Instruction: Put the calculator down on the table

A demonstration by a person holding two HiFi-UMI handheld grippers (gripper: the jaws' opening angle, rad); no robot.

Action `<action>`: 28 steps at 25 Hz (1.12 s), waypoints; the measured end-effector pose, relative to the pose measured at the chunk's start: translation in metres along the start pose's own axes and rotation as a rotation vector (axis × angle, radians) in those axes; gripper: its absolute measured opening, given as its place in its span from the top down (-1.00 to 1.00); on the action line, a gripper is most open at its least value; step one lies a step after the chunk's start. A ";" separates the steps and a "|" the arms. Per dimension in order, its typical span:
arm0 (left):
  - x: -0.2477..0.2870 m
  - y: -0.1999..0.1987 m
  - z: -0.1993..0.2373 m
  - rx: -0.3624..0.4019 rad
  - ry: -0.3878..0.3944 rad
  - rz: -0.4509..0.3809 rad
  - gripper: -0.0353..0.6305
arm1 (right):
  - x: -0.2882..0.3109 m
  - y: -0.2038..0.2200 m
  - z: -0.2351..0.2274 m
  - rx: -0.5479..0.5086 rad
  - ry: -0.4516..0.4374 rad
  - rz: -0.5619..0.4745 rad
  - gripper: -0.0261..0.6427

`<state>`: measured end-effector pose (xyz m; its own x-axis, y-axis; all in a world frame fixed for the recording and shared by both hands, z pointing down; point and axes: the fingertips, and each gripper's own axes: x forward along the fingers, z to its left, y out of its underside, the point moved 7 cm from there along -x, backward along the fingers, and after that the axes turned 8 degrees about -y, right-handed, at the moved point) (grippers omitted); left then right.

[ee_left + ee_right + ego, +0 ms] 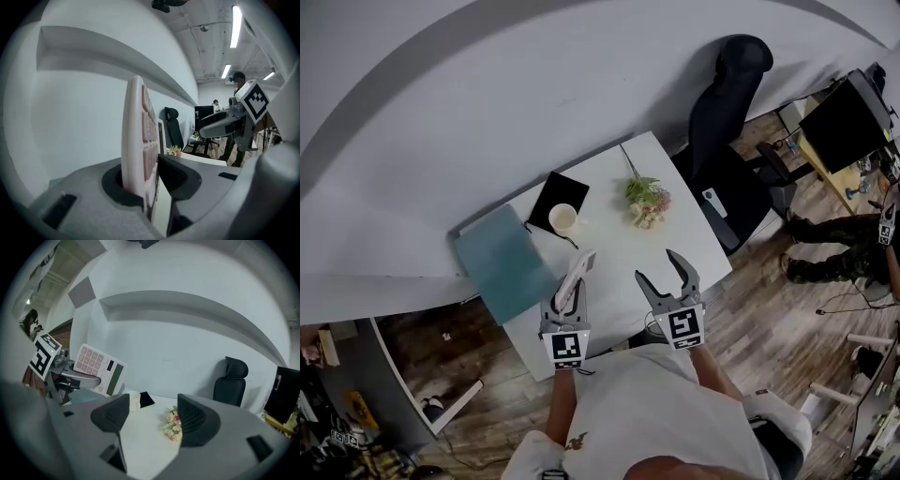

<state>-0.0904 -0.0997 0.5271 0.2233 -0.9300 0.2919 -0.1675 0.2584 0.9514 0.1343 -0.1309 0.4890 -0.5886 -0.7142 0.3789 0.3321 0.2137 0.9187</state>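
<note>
Fingers of left gripper pinch calculator by its lower end, edge-on. Calculator is off table, centre-left of head view. Right gripper: fingers spread, nothing between.

Best handling, as judged: lower over bare patch between cup and flowers, tilt flat, let go only once resting.

Head view alone shows free table space. Right gripper view alone shows keypad face, upper left. Left gripper view alone shows pad contact.

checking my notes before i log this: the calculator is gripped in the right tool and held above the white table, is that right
No: the left tool, not the right tool, grips the calculator; the left gripper view shows its jaws closed on it. It is held above the white table.
</note>
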 end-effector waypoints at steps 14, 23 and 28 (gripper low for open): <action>0.011 0.015 -0.028 -0.033 -0.088 0.094 0.59 | 0.021 0.022 -0.029 -0.024 -0.158 0.027 -0.03; 0.008 0.031 -0.039 -0.080 -0.080 0.132 0.59 | 0.018 0.035 -0.030 -0.037 -0.193 0.058 -0.03; 0.011 0.041 -0.045 -0.104 -0.031 0.148 0.59 | 0.014 0.046 -0.029 -0.018 -0.165 0.070 -0.03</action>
<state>-0.0522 -0.0873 0.5736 0.1735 -0.8872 0.4275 -0.0952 0.4169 0.9039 0.1623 -0.1504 0.5336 -0.6758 -0.5786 0.4566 0.3893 0.2459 0.8877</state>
